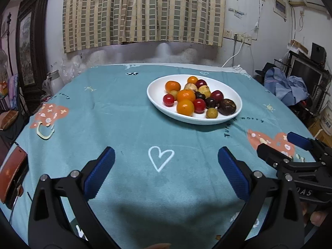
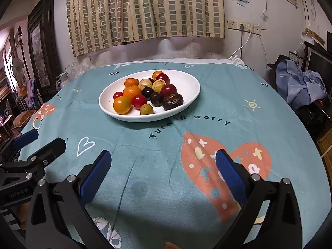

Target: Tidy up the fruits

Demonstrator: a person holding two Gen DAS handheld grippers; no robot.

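Note:
A white oval plate [image 1: 154,95] [image 2: 189,83] stands on the teal tablecloth toward the far side. It holds several small fruits: orange tangerines [image 1: 185,95] [image 2: 132,92], red cherry tomatoes [image 1: 168,100] [image 2: 139,101], yellow-green round fruits [image 1: 211,113] [image 2: 146,109], dark plums [image 1: 211,102] [image 2: 156,99] and a wrinkled dark brown fruit [image 1: 226,106] [image 2: 172,101]. My left gripper [image 1: 166,161] hovers open over the cloth, short of the plate, with nothing between its blue pads. My right gripper [image 2: 162,166] is open and empty too, to the right of the left one.
The round table [image 1: 83,108] is covered by a teal cloth with hearts and orange prints. A red-brown case [image 1: 12,170] lies at its left edge. A white kettle [image 1: 53,82] stands behind left. Blue clothes [image 2: 300,83] pile on furniture to the right; a checked curtain hangs behind.

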